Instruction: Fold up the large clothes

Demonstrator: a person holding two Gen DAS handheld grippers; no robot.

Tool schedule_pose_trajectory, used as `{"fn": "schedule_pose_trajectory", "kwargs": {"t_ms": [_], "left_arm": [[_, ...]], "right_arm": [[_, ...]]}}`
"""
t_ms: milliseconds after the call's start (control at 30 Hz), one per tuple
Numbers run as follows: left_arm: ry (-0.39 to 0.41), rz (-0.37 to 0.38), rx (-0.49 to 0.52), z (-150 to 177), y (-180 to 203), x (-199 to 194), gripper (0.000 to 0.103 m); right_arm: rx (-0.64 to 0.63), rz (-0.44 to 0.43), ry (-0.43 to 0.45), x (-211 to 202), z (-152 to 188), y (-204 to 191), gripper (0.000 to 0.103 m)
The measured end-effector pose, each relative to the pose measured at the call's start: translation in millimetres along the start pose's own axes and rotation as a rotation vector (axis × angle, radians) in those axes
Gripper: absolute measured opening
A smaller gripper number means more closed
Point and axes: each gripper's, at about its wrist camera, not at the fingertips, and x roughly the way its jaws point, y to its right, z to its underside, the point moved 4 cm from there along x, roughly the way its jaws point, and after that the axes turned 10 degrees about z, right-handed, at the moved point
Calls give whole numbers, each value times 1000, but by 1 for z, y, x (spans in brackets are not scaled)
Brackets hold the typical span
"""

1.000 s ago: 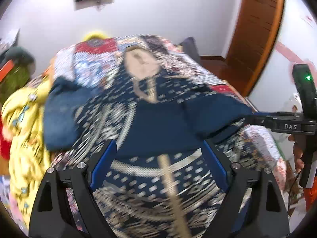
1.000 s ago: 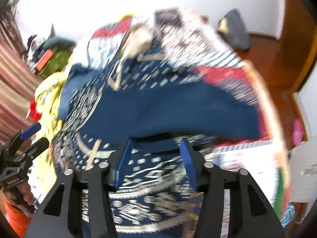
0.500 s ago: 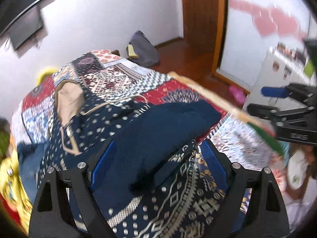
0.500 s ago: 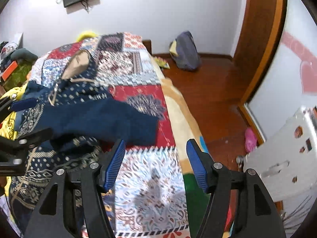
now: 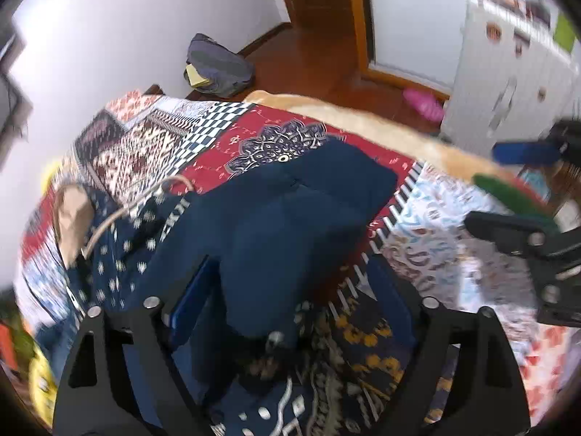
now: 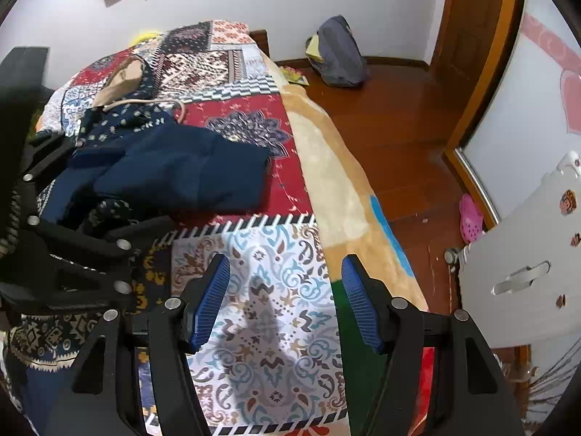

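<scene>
Left hand-held gripper (image 5: 290, 290): jaws spread wide, astride the plain navy sleeve of the garment (image 5: 290, 218); pads are not seen pressing it, so it appears released.
Right hand-held gripper (image 6: 285, 299): jaws apart, empty, over bare bedspread (image 6: 268, 290); likely clear of the cloth after a fold.
Garment: dark blue patterned piece, to the left of the right hand-held gripper, sleeve laid across the body.
Surface: bed with patchwork cover.
Room: wooden floor (image 6: 392, 109) beyond, grey bag (image 6: 341, 54) at the white wall, pink shoe (image 6: 470, 218) near the door.
</scene>
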Motion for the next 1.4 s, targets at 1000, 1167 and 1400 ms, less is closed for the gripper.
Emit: {"fn": "schedule_pose_trajectory", "kwargs": {"t_ms": [1000,1167,1400], "left_arm": [[401,-16,-551,109,-191,-168,5],[278,-69,-633,189,-206,-136,5],[59,13,-719,270,-194,-73,25]], "right_arm": [[-33,-131,31,-21,-35,-80,60],[-68,-130,-95,19,-30,-115,60],[-33,-152,-168,38,-14,-127,62]]}}
